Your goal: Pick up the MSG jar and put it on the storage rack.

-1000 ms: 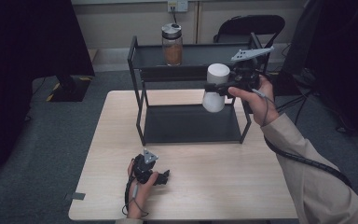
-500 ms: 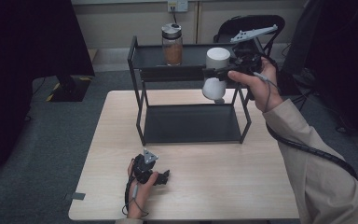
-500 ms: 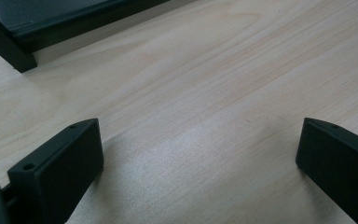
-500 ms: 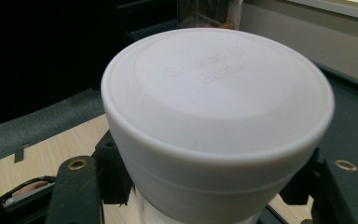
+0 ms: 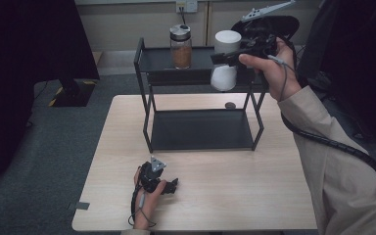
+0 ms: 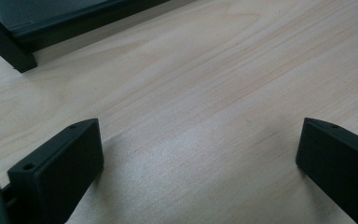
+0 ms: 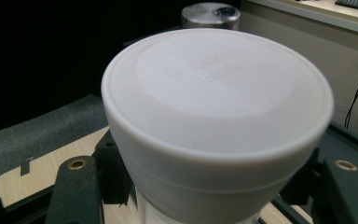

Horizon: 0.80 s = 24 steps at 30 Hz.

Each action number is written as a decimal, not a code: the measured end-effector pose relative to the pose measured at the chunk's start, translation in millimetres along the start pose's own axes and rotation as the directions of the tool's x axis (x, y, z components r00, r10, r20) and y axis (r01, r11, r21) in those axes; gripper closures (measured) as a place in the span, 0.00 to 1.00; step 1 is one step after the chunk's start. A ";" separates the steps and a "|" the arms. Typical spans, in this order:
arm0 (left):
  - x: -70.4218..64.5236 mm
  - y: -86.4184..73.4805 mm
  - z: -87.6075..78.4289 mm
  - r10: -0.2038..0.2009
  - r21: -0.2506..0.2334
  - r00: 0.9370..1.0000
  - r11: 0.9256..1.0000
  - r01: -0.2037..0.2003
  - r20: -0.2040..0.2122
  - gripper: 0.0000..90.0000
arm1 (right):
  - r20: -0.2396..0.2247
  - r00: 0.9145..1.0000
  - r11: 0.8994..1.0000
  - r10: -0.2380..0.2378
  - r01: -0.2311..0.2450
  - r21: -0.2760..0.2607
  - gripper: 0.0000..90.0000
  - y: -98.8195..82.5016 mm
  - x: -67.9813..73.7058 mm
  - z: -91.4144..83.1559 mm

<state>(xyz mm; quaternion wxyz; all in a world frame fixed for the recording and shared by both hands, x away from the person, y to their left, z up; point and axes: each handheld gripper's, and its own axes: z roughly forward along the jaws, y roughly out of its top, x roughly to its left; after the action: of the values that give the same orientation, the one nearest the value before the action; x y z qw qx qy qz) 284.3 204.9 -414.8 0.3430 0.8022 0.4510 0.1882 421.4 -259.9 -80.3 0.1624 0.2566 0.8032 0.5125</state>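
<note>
Nearest the person, the left tool (image 5: pixel 169 185) was rested on the light wooden desk (image 5: pixel 225 196) with its jaws set wide and nothing between them; in the left gripper view bare wood lay between the two black pads (image 6: pixel 58 168). Beyond it stood the black two-tier shelf rack (image 5: pixel 200 129), its lower tray empty. Farther off and to the right, the right tool (image 5: pixel 227 58) was held above the right end of the rack's upper tray, and its jaws were closed on a white-lidded jar (image 5: pixel 225 61), gripped at the body just under the broad lid. In the right gripper view the white lid (image 7: pixel 216 107) was seen close up, smooth and matt, with faint raised lettering that could not be read, and a paler, possibly translucent body below it. The jar was judged to be rigid plastic and fairly light, with a smooth wall that could slip; the hold beneath the lid's overhang was judged the safest, since the rim would catch on the jaws. At the far left of the upper tray stood a glass jar (image 5: pixel 181 47) with a metal lid and brown contents, well apart from the held one.
</note>
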 end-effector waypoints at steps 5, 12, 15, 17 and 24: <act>0.0 0.0 0.0 0.000 0.000 1.000 1.000 0.000 0.000 0.00 | 0.005 1.000 1.000 0.005 -0.005 -0.004 0.39 12.5 -1.5 -1.6; 0.0 0.0 0.0 0.000 0.000 1.000 1.000 0.000 0.000 0.00 | 0.028 1.000 1.000 -0.004 0.004 0.001 0.39 30.2 -0.9 2.6; 0.1 0.1 0.0 0.001 0.000 1.000 1.000 -0.001 0.000 0.00 | 0.036 0.999 1.000 -0.003 0.004 -0.005 0.39 35.1 -2.2 5.9; 0.0 -0.1 0.0 0.000 0.000 1.000 1.000 0.000 0.000 0.00 | 0.043 0.999 1.000 0.002 -0.002 -0.010 0.39 37.6 -3.5 8.3; 0.1 0.0 0.0 0.000 0.000 1.000 1.000 0.000 0.000 0.00 | 0.087 0.996 1.000 0.002 -0.002 -0.004 0.38 45.0 -7.6 20.5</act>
<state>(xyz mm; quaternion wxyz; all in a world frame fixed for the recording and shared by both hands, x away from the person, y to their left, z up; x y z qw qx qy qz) 284.4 204.9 -414.9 0.3432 0.8022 0.4509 0.1881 449.4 -233.7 -48.2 0.1970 0.2791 0.7940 0.5028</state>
